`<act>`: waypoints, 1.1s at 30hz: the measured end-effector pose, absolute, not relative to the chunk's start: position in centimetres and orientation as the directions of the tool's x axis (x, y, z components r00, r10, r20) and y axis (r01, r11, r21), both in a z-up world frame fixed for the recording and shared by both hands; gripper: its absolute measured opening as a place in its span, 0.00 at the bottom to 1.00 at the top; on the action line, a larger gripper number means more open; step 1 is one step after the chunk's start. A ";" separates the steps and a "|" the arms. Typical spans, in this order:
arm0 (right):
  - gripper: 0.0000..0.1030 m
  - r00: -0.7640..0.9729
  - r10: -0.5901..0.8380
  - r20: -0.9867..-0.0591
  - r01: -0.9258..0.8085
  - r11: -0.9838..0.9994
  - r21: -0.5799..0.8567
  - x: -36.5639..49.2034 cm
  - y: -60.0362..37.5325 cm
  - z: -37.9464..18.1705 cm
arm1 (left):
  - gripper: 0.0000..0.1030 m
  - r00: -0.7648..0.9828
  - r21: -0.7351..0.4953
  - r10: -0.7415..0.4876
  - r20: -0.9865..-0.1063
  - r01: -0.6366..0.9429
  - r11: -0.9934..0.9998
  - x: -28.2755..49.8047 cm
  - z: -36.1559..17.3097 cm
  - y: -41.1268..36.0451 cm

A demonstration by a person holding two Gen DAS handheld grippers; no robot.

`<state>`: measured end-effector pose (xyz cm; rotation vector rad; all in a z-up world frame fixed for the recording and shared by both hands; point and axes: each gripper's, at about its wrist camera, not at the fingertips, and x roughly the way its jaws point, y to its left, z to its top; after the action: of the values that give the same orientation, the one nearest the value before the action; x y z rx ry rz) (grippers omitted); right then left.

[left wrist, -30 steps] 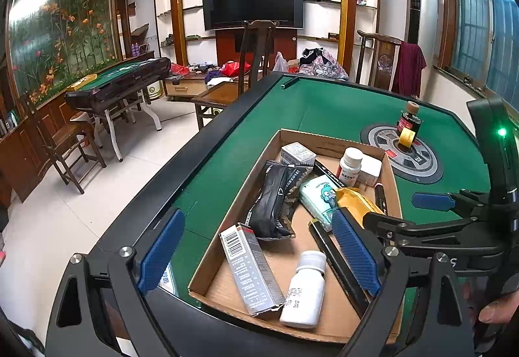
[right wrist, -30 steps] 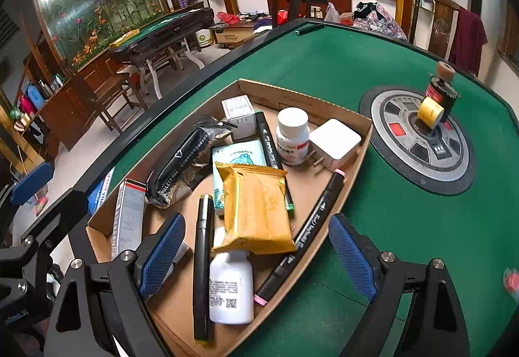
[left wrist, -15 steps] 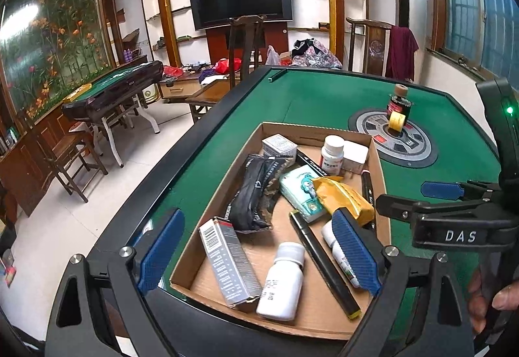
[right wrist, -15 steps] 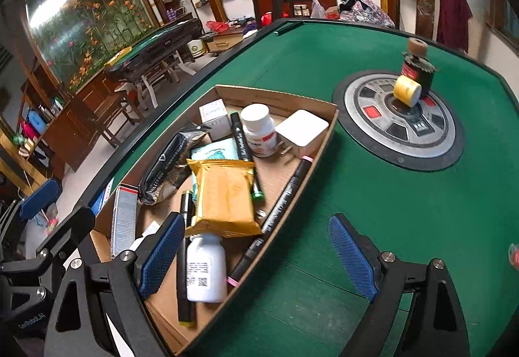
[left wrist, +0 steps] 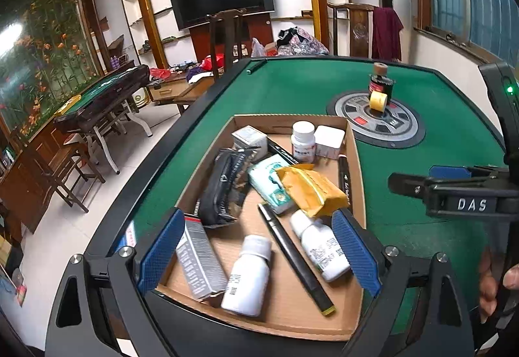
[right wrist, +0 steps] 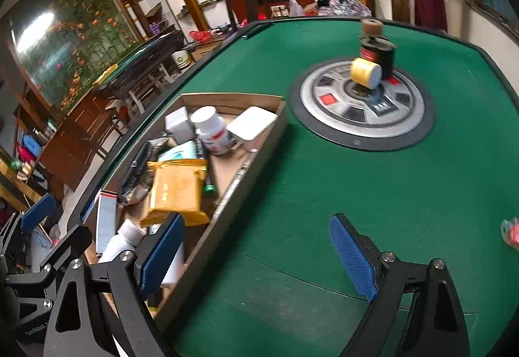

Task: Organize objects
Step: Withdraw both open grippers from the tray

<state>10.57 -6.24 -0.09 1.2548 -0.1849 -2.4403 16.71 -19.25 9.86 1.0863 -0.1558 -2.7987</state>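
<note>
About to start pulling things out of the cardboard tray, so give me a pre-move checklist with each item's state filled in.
1. Left gripper open with nothing between the pads: ok.
2. Right gripper open with nothing between the pads: ok.
3. Left gripper over the cardboard tray: ok.
4. Right gripper over the tray: not ok, mostly over green felt.
5. White bottle lying free, nothing on it: ok.
6. Yellow packet clear of other items: not ok, it overlaps the teal pack.
</note>
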 end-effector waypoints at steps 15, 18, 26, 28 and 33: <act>0.91 -0.554 -0.347 -0.756 0.194 -0.938 0.288 10.5 -0.8 -0.8 | 0.89 -0.711 0.154 -0.124 -0.692 0.021 -0.988 15.4 8.8 -15.7; 0.91 -0.566 -0.342 -0.750 0.236 -0.939 0.250 11.3 -2.4 -0.1 | 0.89 -0.737 0.109 -0.094 -0.670 0.028 -0.994 15.9 9.4 -16.3; 0.91 -0.652 -0.314 -0.690 0.359 -0.930 0.084 14.3 -9.6 2.5 | 1.00 -0.859 -0.003 -0.093 -0.504 0.109 -0.994 19.0 13.2 -19.9; 0.92 -0.664 -0.321 -0.675 0.380 -0.923 0.065 14.8 -11.1 3.2 | 1.00 -0.838 0.049 -0.184 -0.513 0.186 -0.981 18.9 13.1 -20.7; 0.94 -0.682 -0.315 -0.660 0.411 -0.911 0.009 15.7 -13.8 4.1 | 1.00 -0.776 0.070 -0.293 -0.558 0.308 -0.949 18.8 12.6 -22.7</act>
<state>15.68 -13.84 4.11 0.9672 0.1959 -2.5582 18.83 -22.73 12.61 0.8406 0.0364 -2.6926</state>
